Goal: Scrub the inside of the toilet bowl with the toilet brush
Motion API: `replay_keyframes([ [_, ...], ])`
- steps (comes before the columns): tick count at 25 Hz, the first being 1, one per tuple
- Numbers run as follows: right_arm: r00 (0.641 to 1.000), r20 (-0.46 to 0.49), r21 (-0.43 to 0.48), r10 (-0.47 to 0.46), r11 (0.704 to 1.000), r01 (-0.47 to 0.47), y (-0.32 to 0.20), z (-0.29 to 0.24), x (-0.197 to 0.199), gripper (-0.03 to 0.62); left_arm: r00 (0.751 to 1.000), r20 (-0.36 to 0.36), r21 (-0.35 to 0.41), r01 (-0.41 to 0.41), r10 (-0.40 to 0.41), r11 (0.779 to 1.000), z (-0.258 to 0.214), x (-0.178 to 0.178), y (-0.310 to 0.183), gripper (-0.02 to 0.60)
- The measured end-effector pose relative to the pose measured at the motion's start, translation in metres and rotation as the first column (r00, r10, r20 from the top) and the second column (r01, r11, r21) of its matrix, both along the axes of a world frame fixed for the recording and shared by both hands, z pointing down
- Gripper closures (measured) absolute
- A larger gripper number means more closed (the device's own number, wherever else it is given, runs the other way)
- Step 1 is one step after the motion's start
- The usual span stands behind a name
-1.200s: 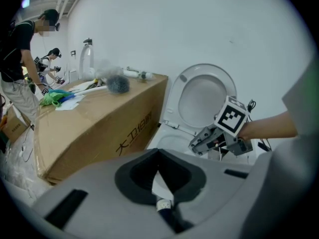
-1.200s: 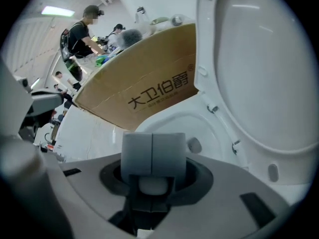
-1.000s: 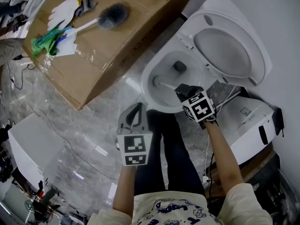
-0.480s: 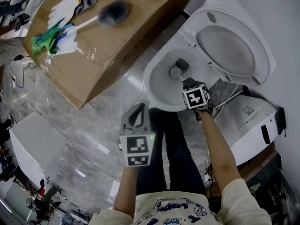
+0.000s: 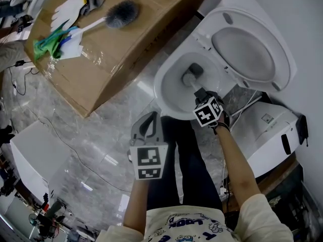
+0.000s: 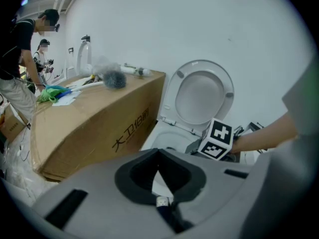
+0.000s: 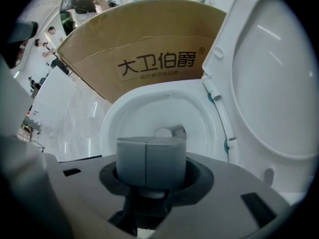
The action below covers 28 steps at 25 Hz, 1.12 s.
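The white toilet bowl (image 5: 164, 92) stands with its seat and lid (image 5: 247, 47) raised. My right gripper (image 5: 201, 92) hangs over the bowl's near rim, shut on the toilet brush handle. The grey brush head (image 5: 189, 77) lies deep in the bowl beside the dark drain. In the right gripper view the shut jaws (image 7: 145, 166) point into the bowl (image 7: 129, 113), and the brush head (image 7: 164, 132) shows just past them. My left gripper (image 5: 148, 120) is held over the marble floor in front of the toilet, shut and empty (image 6: 160, 183).
A large cardboard box (image 5: 126, 49) lies left of the toilet, carrying a second brush (image 5: 121, 14), a green cloth (image 5: 48, 42) and white gloves (image 5: 68, 9). A white unit (image 5: 267, 130) sits right of the bowl. Cables run across the floor near a white box (image 5: 35, 155).
The right gripper pushed the brush head from the bowl's left wall toward the drain, then drew back slightly. The left gripper barely shifted.
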State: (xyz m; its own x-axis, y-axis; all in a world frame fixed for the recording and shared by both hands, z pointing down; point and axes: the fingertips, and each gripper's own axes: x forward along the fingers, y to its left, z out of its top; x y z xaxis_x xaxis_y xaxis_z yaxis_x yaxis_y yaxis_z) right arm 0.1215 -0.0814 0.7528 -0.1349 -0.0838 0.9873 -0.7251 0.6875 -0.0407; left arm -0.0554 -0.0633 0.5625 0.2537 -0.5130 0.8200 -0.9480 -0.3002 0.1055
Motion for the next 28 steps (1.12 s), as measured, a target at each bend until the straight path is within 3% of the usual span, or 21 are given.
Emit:
replay_keyframes([
  [6, 0.987, 0.081, -0.061, -0.140, 0.987, 0.145, 0.024, -0.030, -0.007, 0.425, 1.000, -0.004, 0.006, -0.005, 0.005, 1.000, -0.002, 0.004, -0.002, 0.580],
  [10, 0.965, 0.059, -0.094, -0.254, 0.961, 0.259, 0.036, -0.034, 0.010, 0.425, 1.000, -0.004, 0.010, -0.008, 0.008, 1.000, -0.003, 0.004, -0.003, 0.580],
  [14, 0.973, 0.000, -0.128, -0.232, 0.965, 0.230, 0.029, -0.025, 0.041, 0.425, 1.000, 0.001, 0.011, -0.004, 0.004, 1.000, -0.003, 0.002, -0.002, 0.580],
  [17, 0.975, -0.091, -0.092, -0.202, 0.977, 0.194, 0.011, -0.022, 0.066, 0.425, 1.000, 0.005, 0.011, 0.000, 0.000, 1.000, -0.005, 0.000, -0.001, 0.580],
  [20, 0.957, -0.190, -0.018, -0.217, 0.976, 0.218, -0.012, -0.025, 0.084, 0.425, 1.000, 0.009, 0.011, 0.008, -0.008, 1.000, -0.005, -0.004, 0.000, 0.580],
  [25, 0.897, -0.281, 0.083, -0.340, 0.923, 0.376, -0.033, -0.038, 0.084, 0.427, 1.000, 0.011, 0.011, 0.014, -0.014, 1.000, -0.005, -0.005, 0.002, 0.580],
  [28, 0.877, -0.308, 0.108, -0.370, 0.902, 0.418, -0.034, -0.039, 0.084, 0.427, 1.000, 0.007, 0.012, 0.011, -0.011, 1.000, -0.005, -0.004, 0.002, 0.580],
])
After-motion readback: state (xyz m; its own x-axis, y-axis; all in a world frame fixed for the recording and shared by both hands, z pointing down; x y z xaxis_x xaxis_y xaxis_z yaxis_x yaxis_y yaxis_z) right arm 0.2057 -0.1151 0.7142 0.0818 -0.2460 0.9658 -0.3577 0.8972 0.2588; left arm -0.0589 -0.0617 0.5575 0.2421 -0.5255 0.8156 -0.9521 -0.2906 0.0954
